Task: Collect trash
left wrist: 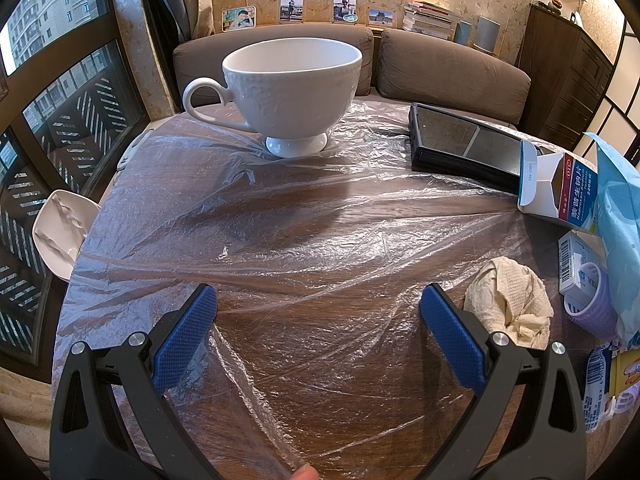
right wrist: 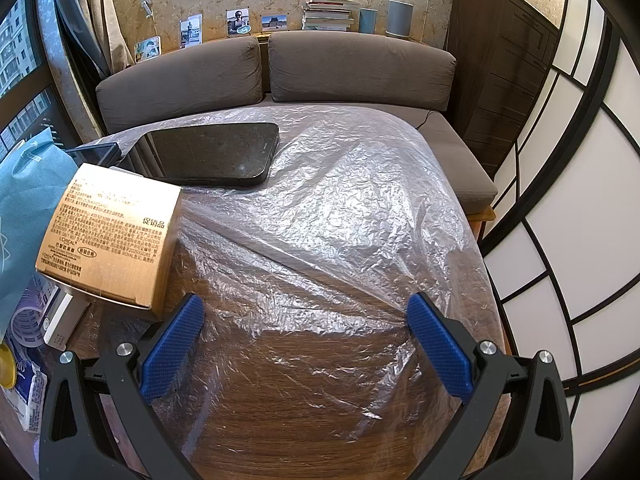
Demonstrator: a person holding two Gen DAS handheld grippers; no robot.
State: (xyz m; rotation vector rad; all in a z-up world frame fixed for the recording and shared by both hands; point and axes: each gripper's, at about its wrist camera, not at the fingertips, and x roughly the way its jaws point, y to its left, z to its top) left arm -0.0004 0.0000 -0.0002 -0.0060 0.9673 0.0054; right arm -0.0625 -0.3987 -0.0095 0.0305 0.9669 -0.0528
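Note:
A round wooden table is covered by a clear plastic sheet (left wrist: 304, 216). My left gripper (left wrist: 318, 300) is open and empty just above the sheet. A crumpled beige tissue (left wrist: 510, 304) lies just right of its right finger. An opened blue-and-white medicine box (left wrist: 560, 184), a small white box (left wrist: 576, 268) and a purple paper cup (left wrist: 592, 300) lie at the right edge. My right gripper (right wrist: 304, 312) is open and empty above the sheet (right wrist: 340, 208). A gold L'Oreal box (right wrist: 112, 240) sits just left of its left finger.
A white footed teacup (left wrist: 294, 88) stands at the table's far side. A black tablet (left wrist: 468, 140) lies at the back; it also shows in the right wrist view (right wrist: 212, 152). A blue bag (right wrist: 28, 200) stands beside the boxes. A brown sofa (right wrist: 352, 68) curves behind the table. A white chair (left wrist: 60, 232) is at left.

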